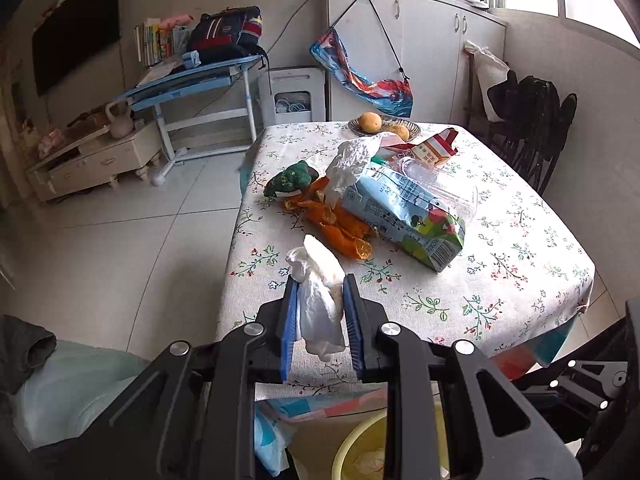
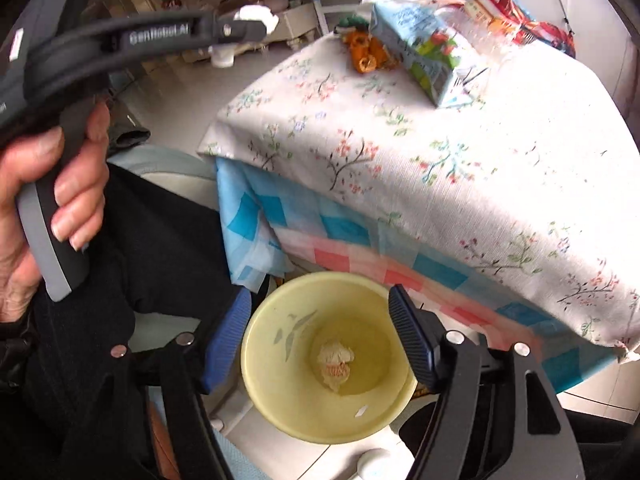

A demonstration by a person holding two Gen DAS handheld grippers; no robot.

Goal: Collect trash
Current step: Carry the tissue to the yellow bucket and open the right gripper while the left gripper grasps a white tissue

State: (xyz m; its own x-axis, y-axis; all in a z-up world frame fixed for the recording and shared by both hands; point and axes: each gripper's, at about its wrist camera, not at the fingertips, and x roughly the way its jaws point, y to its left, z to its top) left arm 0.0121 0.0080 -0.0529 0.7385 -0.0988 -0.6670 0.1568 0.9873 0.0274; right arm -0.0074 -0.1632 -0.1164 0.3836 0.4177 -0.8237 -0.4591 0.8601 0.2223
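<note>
My left gripper (image 1: 320,286) is shut on a crumpled white tissue (image 1: 318,304), held above the near edge of the floral tablecloth (image 1: 500,280). Further back on the table lie orange peels (image 1: 340,228), a blue-green milk carton (image 1: 408,216), another crumpled tissue (image 1: 352,160), a green crumpled wrapper (image 1: 292,178) and a clear plastic cup (image 1: 440,184). My right gripper (image 2: 320,320) stands open above a yellow bin (image 2: 280,400) on the floor beside the table. A crumpled paper wad (image 2: 336,364) lies at the bin's bottom. The left gripper (image 2: 256,20) with the tissue shows at the upper left of the right wrist view.
A plate with yellow fruit (image 1: 384,126) and a red-striped small carton (image 1: 432,148) sit at the table's far end. A dark chair (image 1: 532,128) stands at the right. A blue child's desk (image 1: 192,84) and low cabinet (image 1: 92,160) stand across the tiled floor. A hand (image 2: 40,200) grips the left handle.
</note>
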